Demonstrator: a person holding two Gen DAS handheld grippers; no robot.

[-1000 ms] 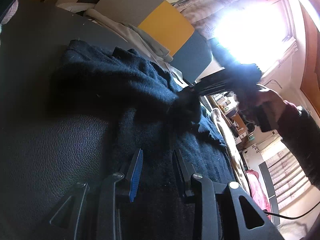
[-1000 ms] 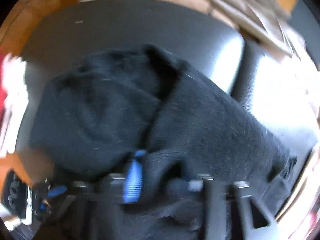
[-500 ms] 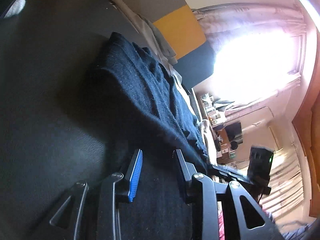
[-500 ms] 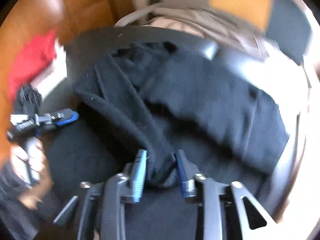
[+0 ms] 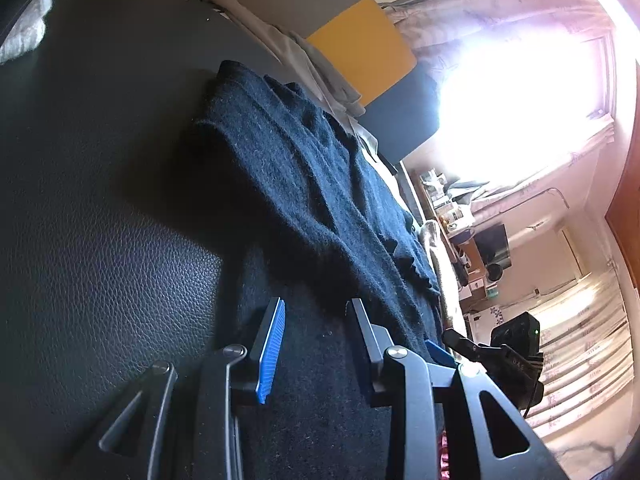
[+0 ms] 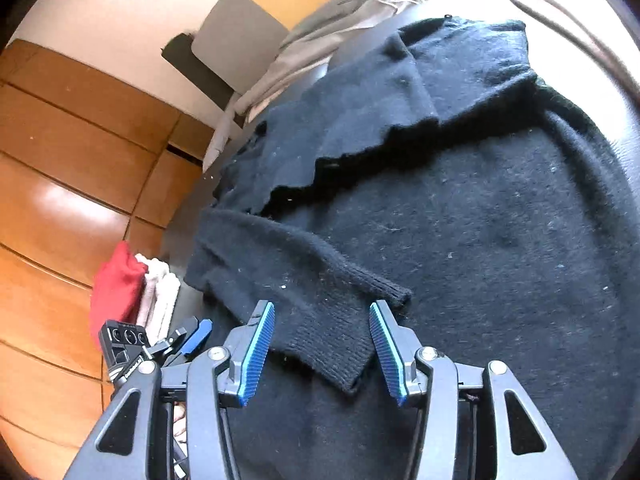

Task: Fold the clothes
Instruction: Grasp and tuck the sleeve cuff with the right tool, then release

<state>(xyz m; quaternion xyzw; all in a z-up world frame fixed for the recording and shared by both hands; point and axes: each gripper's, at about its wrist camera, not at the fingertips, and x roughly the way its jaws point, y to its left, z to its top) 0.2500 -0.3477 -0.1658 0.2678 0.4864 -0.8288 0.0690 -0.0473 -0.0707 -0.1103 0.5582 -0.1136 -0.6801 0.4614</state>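
Note:
A black knit sweater (image 6: 460,216) lies spread on a black leather surface (image 5: 100,240), its upper part folded over. One sleeve lies across the body, its ribbed cuff (image 6: 332,344) between the open fingers of my right gripper (image 6: 322,336), which is not gripping it. My left gripper (image 5: 316,328) is open and empty, low over the sweater (image 5: 288,168) near its edge. The right gripper (image 5: 496,352) shows at the far side in the left wrist view; the left gripper (image 6: 176,344) shows at the lower left in the right wrist view.
Folded red and white clothes (image 6: 132,292) lie at the sweater's left. Beige garments (image 5: 304,56) are heaped at the back by grey and yellow panels (image 5: 360,48). A wooden floor (image 6: 60,160) lies beyond the surface's edge. A bright window (image 5: 520,92) is on the right.
My right gripper laid the sleeve across the sweater's body and opened, letting the cuff go. My left gripper stayed open and low over the sweater.

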